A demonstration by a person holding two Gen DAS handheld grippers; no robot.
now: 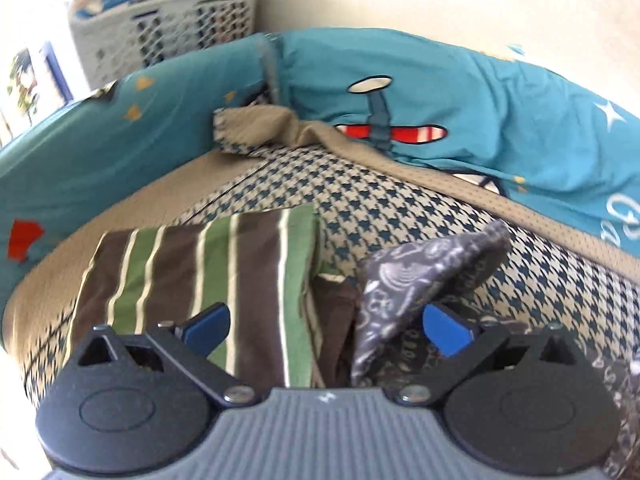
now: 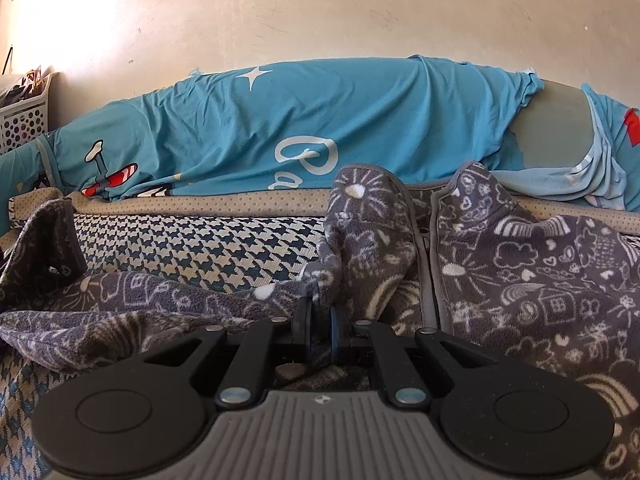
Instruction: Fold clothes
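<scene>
Garments counted on the houndstooth cover

Two garments were seen on the houndstooth cover. In the left wrist view, one striped folded garment lay at the left, in brown, green and cream, and beside it at the right a raised corner of the grey patterned fleece was seen. The left gripper was held above them with its jaws wide apart, nothing between the two blue pads. One laundry basket was made out at the upper left, blurred, its contents not readable. In the right wrist view, the fleece was spread across the cover, its right part cut off by the frame edge. The right gripper was clamped on a fold of that fleece, the pinched edge largely hidden between the jaws. One blue printed sheet was draped behind.
</scene>
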